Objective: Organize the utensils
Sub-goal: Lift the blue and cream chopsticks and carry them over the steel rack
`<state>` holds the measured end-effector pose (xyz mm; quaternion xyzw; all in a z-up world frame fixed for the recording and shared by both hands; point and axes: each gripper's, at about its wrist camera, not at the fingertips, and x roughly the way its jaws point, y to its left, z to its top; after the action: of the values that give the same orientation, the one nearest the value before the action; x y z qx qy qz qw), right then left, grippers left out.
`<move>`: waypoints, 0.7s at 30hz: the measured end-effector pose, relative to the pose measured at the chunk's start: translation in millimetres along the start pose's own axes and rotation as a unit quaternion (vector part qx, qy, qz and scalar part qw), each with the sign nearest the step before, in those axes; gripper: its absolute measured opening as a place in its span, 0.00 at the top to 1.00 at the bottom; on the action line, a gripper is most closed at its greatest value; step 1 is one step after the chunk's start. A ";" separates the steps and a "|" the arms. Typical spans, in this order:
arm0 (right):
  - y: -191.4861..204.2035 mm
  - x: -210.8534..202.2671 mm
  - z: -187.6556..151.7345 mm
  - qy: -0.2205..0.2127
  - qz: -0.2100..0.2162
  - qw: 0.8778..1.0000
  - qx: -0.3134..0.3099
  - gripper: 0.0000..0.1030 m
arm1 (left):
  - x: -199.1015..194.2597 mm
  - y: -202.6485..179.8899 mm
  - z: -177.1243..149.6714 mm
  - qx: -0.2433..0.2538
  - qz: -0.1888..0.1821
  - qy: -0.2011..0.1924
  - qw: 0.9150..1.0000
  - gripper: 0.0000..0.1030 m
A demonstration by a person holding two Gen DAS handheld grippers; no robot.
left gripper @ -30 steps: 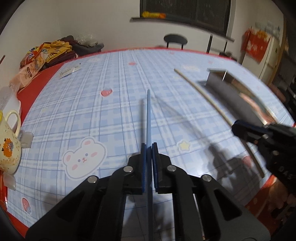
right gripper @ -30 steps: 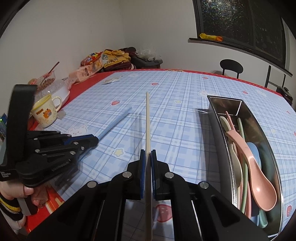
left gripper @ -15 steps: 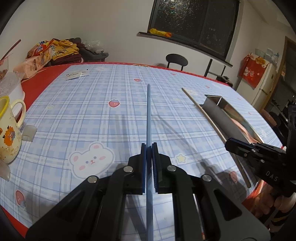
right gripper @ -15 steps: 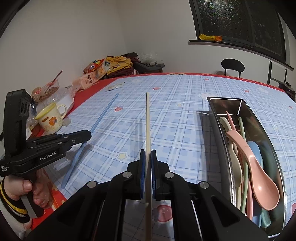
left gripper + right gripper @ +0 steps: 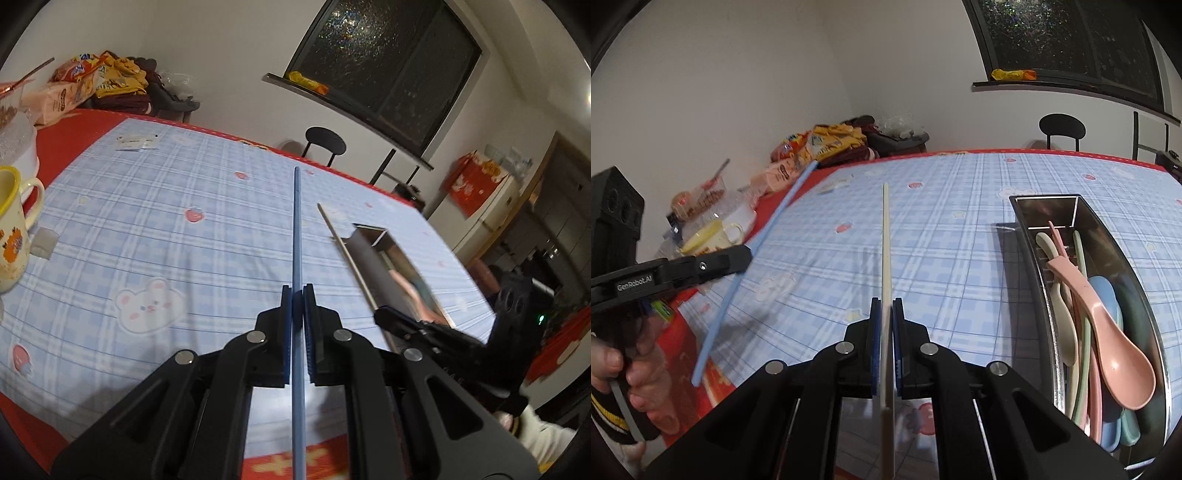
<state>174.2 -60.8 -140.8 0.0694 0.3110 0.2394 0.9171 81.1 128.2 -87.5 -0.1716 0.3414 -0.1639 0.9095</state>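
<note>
Kitchen-dining corner at night: dark window, a black chair at the far end, and a tabletop under a blue plaid cloth with bears and strawberries. Snack bags are piled in the back corner, and a yellow-rimmed mug sits at the left edge.

Progress looks decent to me. The steel tray on the right already holds a bunch of plastic spoons: I count roughly five or six (pink on top, blue, cream, a couple greenish), but they overlap, so don't hold me to it.

What's left is two chopsticks, both in the air over the cloth. The left hand-held gripper is clamped shut on the blue chopstick, which sticks out forward and a bit upward. The right hand-held gripper is clamped shut on the cream chopstick, just left of the tray.

I can't spot any other loose utensils on the cloth, so once these two go in the tray, that's probably it.
</note>
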 end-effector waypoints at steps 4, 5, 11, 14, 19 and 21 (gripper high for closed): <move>-5.7 -17.7 5.2 -0.021 0.008 1.000 0.006 0.94 | 2.7 -15.9 1.0 -0.014 -0.012 -0.001 1.000 0.90; -9.8 -22.8 6.5 -0.026 0.009 1.000 0.011 0.94 | 4.8 -21.8 0.7 -0.017 -0.017 -0.001 1.000 0.90; -49.7 -51.7 10.6 -0.056 0.003 0.997 0.046 0.94 | 24.8 -56.7 -0.5 -0.029 -0.034 0.001 0.999 0.90; -74.4 -62.3 9.2 -0.064 -0.007 0.996 0.064 0.94 | 39.3 -76.3 -2.6 -0.035 -0.049 0.007 0.998 0.90; -109.4 -74.6 4.2 -0.070 -0.021 0.994 0.085 0.94 | 67.5 -114.2 -5.9 -0.039 -0.073 0.021 0.996 0.90; -121.3 -79.1 2.1 -0.071 -0.024 0.993 0.091 0.94 | 77.4 -124.7 -7.6 -0.042 -0.081 0.026 0.995 0.90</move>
<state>168.8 -205.2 -130.2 0.1619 0.2669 0.1823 0.9324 108.6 -16.1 -83.7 -0.2325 0.3568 -0.2272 0.8758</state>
